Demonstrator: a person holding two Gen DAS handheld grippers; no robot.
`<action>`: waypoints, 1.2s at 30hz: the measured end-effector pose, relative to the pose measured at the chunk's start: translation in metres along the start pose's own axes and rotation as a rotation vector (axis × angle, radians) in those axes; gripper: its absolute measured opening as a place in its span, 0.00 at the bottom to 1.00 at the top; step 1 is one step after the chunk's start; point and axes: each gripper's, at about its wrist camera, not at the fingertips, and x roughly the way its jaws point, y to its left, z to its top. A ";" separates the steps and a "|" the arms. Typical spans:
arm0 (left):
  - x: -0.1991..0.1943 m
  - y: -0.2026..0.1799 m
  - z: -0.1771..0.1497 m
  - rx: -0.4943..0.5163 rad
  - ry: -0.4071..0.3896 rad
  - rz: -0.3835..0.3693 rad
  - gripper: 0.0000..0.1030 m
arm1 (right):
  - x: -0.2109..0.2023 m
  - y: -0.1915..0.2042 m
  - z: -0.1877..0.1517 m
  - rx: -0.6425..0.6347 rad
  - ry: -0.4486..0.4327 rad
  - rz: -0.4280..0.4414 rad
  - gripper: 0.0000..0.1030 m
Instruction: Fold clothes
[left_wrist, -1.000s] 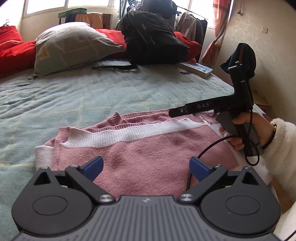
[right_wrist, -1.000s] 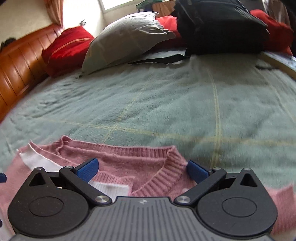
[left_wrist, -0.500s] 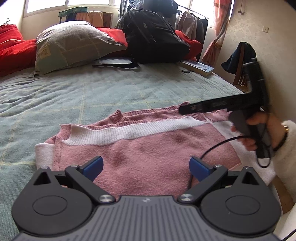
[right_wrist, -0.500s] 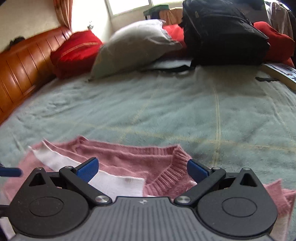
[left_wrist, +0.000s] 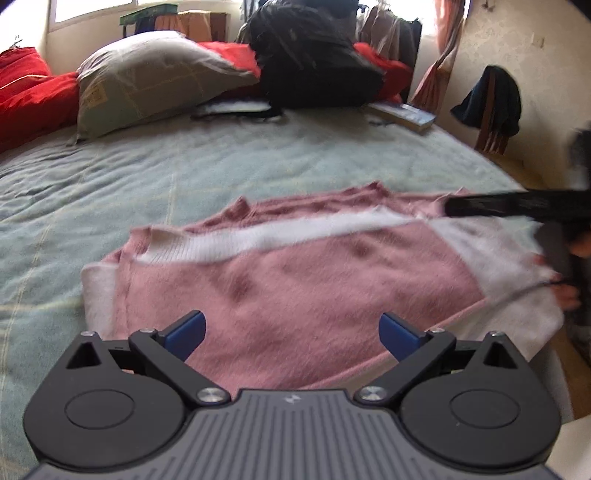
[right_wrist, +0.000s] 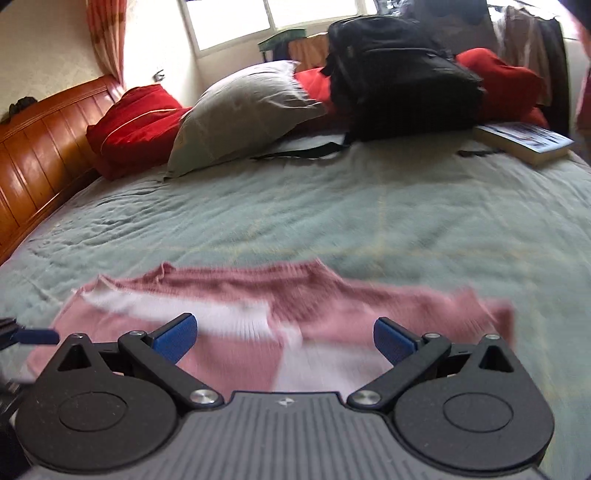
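Pink sweater (left_wrist: 295, 280) lying part-folded on green bedspread (left_wrist: 184, 177), near its front edge. Left gripper (left_wrist: 291, 328) and right gripper (right_wrist: 284, 334) hovering above it, jaws spread, holding nothing. Likely between folds. Next: pick an edge or corner, pinch, carry across. Blur hiding fold detail.
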 end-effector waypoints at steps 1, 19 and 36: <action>0.002 0.002 -0.003 -0.003 0.023 0.017 0.97 | -0.005 -0.001 -0.008 0.014 0.007 -0.005 1.00; 0.033 0.055 0.026 0.001 0.111 -0.003 0.97 | -0.004 0.011 -0.061 -0.106 0.008 -0.093 1.00; -0.041 0.010 -0.049 -0.001 0.181 -0.067 0.97 | -0.046 0.017 -0.073 -0.037 -0.027 -0.062 1.00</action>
